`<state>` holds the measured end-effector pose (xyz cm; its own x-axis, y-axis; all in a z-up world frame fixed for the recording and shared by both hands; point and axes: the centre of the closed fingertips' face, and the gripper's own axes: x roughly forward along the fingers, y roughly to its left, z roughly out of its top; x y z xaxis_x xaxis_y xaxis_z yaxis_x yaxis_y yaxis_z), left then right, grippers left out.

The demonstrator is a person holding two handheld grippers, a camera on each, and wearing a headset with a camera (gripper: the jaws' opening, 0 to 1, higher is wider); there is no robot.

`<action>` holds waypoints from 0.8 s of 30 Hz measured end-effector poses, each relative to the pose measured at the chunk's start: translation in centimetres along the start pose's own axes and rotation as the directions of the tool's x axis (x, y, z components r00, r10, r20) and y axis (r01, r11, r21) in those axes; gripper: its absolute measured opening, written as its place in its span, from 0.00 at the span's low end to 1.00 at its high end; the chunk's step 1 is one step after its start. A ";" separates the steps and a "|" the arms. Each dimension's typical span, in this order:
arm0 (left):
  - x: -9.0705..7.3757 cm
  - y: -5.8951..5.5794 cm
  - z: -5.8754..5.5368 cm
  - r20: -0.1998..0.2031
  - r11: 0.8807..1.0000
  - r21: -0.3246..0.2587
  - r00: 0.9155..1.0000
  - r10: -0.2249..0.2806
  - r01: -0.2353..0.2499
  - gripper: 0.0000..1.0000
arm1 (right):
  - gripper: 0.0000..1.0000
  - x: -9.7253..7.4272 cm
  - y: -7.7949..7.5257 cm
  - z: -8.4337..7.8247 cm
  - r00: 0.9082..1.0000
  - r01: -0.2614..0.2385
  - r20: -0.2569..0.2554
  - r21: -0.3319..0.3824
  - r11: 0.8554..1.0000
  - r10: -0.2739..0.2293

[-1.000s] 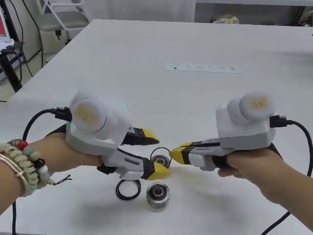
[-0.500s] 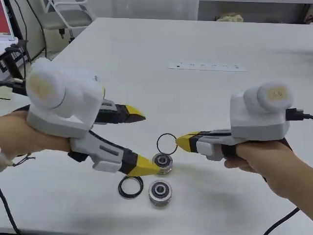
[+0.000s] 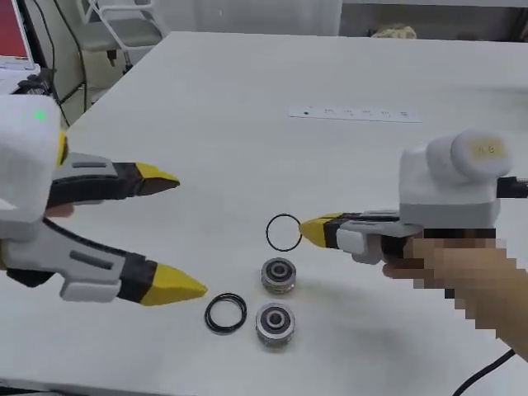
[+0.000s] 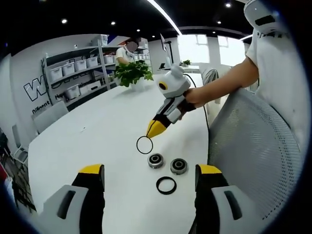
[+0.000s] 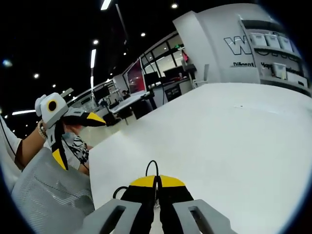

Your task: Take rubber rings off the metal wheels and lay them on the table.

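Right gripper (image 3: 312,232) with yellow tips is shut tight on a thin black rubber ring (image 3: 284,232) and pinches it at one edge. In the right gripper view its two jaws press together, and the ring pokes up from between them. The ring is off the wheels and is held up just past the far one of two small round metal wheels (image 3: 279,275). Both wheels sit close together on the big white table (image 3: 247,124). A second black rubber ring (image 3: 225,313) lies flat on the table, just beside the near wheel. The left gripper (image 3: 169,231) has its yellow-tipped jaws wide apart. It is off to one side, apart from the wheels and both rings. A long flat white strip (image 3: 355,114) lies far back on the table
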<state>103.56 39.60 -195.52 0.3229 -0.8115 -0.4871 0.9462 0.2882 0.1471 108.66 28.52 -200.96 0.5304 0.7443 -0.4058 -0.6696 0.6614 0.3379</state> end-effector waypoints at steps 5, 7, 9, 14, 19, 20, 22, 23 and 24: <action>-1.8 0.1 -1.4 -0.005 0.998 -0.040 0.999 0.054 -0.055 0.75 | 0.00 0.1 0.6 0.3 1.000 -0.015 0.010 0.007 1.000 0.015; -2.3 -0.3 -2.0 -0.011 0.997 -0.056 0.998 0.057 -0.058 0.76 | 0.00 0.2 1.0 0.4 1.000 -0.023 0.009 0.004 1.000 0.023; -2.6 -0.5 -2.6 -0.017 0.996 -0.066 0.998 0.059 -0.060 0.78 | 0.00 0.3 1.2 0.4 1.000 -0.027 0.006 0.001 1.000 0.027; -2.7 -0.8 -3.3 0.017 0.988 -0.122 0.995 0.096 -0.093 0.82 | 0.00 0.4 1.9 0.6 0.999 -0.044 0.005 -0.005 0.999 0.044; -2.2 -2.1 -4.1 0.021 0.984 -0.159 0.996 0.085 -0.080 0.84 | 0.00 0.8 2.9 0.4 0.998 -0.069 -0.004 -0.008 0.998 0.069; -2.2 -2.2 -4.2 0.020 0.984 -0.163 0.997 0.081 -0.077 0.84 | 0.00 0.8 3.1 0.4 0.997 -0.075 -0.007 -0.006 0.997 0.075; -2.0 -2.6 -4.4 0.016 0.983 -0.171 0.997 0.073 -0.069 0.85 | 0.00 1.1 3.7 0.1 0.996 -0.093 -0.018 -0.007 0.996 0.093; -1.9 -2.7 -4.5 0.013 0.983 -0.172 0.997 0.071 -0.068 0.86 | 0.00 1.3 4.1 -0.1 0.995 -0.101 -0.028 -0.012 0.995 0.101; -1.9 -2.8 -4.5 0.012 0.983 -0.171 0.998 0.070 -0.067 0.86 | 0.00 1.4 4.2 -0.2 0.994 -0.108 -0.036 -0.018 0.994 0.107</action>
<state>100.25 42.64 -198.92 0.3882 -0.7952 -0.4657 0.9050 0.4244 0.0298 106.47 32.38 -200.32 0.4365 0.8071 -0.3976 -0.7319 0.5755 0.3647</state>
